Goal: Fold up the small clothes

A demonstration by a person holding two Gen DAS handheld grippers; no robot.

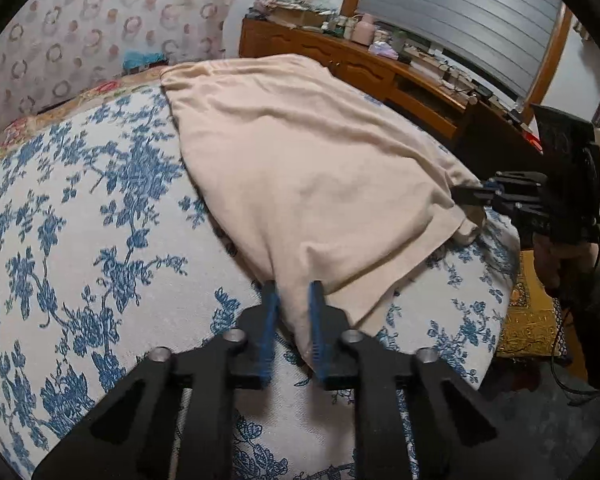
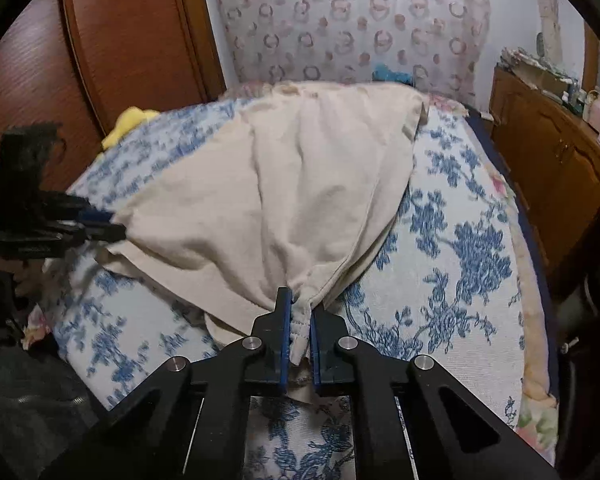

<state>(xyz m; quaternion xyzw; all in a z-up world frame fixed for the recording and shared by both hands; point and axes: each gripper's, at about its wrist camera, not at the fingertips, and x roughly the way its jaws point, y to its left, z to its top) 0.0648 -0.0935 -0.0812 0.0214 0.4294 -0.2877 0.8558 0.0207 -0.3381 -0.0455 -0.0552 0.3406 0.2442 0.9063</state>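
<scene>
A cream garment [image 1: 300,168] lies spread on a bed with a blue floral cover [image 1: 80,220]. My left gripper [image 1: 293,286] is shut on one near corner of the garment. My right gripper [image 2: 300,300] is shut on the other near corner, at a gathered elastic hem. The right gripper also shows in the left wrist view [image 1: 460,194] at the garment's right edge, and the left gripper shows in the right wrist view [image 2: 116,230] at its left edge. The garment [image 2: 292,184] stretches between the two grippers, its far end resting on the bed.
A wooden dresser [image 1: 380,68] with clutter stands beyond the bed. A patterned curtain [image 1: 100,32] hangs behind. A wooden headboard [image 2: 120,40] and a yellow item [image 2: 128,122] are at the bed's far left. A gold cushion [image 1: 532,320] lies beside the bed.
</scene>
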